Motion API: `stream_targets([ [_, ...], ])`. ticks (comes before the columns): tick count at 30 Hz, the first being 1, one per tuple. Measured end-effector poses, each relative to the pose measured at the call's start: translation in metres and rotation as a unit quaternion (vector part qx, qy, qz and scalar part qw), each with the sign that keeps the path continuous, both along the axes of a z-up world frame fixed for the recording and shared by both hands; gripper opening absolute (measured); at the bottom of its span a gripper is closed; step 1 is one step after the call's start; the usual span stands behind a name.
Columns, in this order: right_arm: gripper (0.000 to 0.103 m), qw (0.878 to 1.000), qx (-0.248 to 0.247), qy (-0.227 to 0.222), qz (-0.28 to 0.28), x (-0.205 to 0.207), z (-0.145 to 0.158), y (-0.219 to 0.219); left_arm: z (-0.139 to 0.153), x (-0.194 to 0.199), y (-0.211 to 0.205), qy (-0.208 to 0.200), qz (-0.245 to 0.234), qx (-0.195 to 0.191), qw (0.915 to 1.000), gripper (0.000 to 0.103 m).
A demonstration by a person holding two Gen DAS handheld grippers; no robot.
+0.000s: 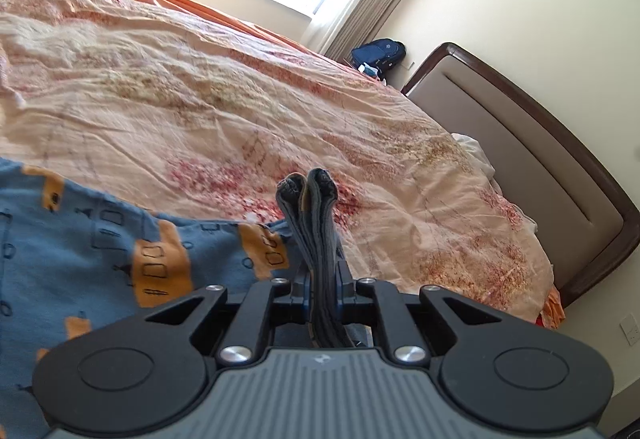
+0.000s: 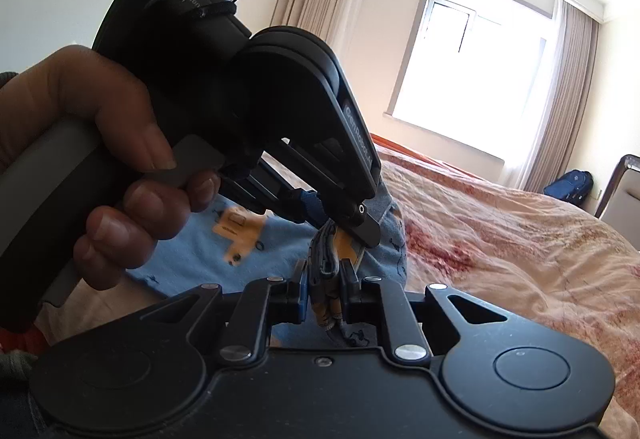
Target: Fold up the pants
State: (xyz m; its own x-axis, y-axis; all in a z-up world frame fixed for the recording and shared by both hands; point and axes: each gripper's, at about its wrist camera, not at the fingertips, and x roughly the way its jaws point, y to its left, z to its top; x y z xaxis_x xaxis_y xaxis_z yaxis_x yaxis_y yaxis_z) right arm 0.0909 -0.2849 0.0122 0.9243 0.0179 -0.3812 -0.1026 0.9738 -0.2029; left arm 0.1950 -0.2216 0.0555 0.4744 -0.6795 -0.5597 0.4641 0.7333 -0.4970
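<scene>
- The pants [image 1: 100, 259] — blue cloth printed with orange vehicles — lie on the bed's peach floral cover [image 1: 240, 99], on the near-left part of it in the left wrist view; the far end of the garment is cut off at that picture's left edge, so its full length cannot be told.
- In the left wrist view the left gripper [image 1: 320, 275] has its fingers pressed onto a bunched, folded band of the pants; this band runs straight away from the camera along the fingers, rising past the tips with two rounded folded ends pointing toward the headboard [image 1: 540, 159]; the rest of the cloth spreads leftward from the grip.
- In the right wrist view the right gripper [image 2: 325, 291] pinches another gathered wad of the same garment, its layers standing upright between the pads; the blue cloth trails away leftward and back across the bed.
- Only the right wrist view shows the left gripper from outside [image 2: 362, 227] — tilted down to the right, its tip on the cloth just beyond the right gripper's own grip — and the person's hand [image 2: 120, 159] wrapped around its handle, fingers on the trigger.
- Only the left wrist view shows the headboard broadly; both views show the bright window [image 2: 472, 75], the curtains [image 2: 568, 95] and a blue bag [image 1: 378, 53] by the wall.
</scene>
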Motion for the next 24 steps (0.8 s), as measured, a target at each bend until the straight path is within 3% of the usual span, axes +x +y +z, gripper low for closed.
stream_targets([
  [5, 0.017, 0.998, 0.043, -0.014, 0.042, 0.003, 0.013, 0.028, 0.007, 0.000, 0.046, -0.002, 0.033, 0.020, 0.9992, 0.011],
  [11, 0.017, 0.994, 0.079, 0.017, 0.071, 0.020, 0.000, 0.057, -0.019, 0.006, 0.084, 0.024, 0.062, 0.033, 0.9973, 0.011],
  [17, 0.017, 0.990, 0.109, 0.056, 0.076, 0.038, -0.025, 0.072, -0.049, 0.013, 0.100, 0.051, 0.074, 0.031, 0.9954, 0.011],
  [24, 0.017, 0.987, 0.122, 0.071, 0.073, 0.053, -0.040, 0.074, -0.059, 0.014, 0.104, 0.057, 0.077, 0.022, 0.9952, 0.011],
])
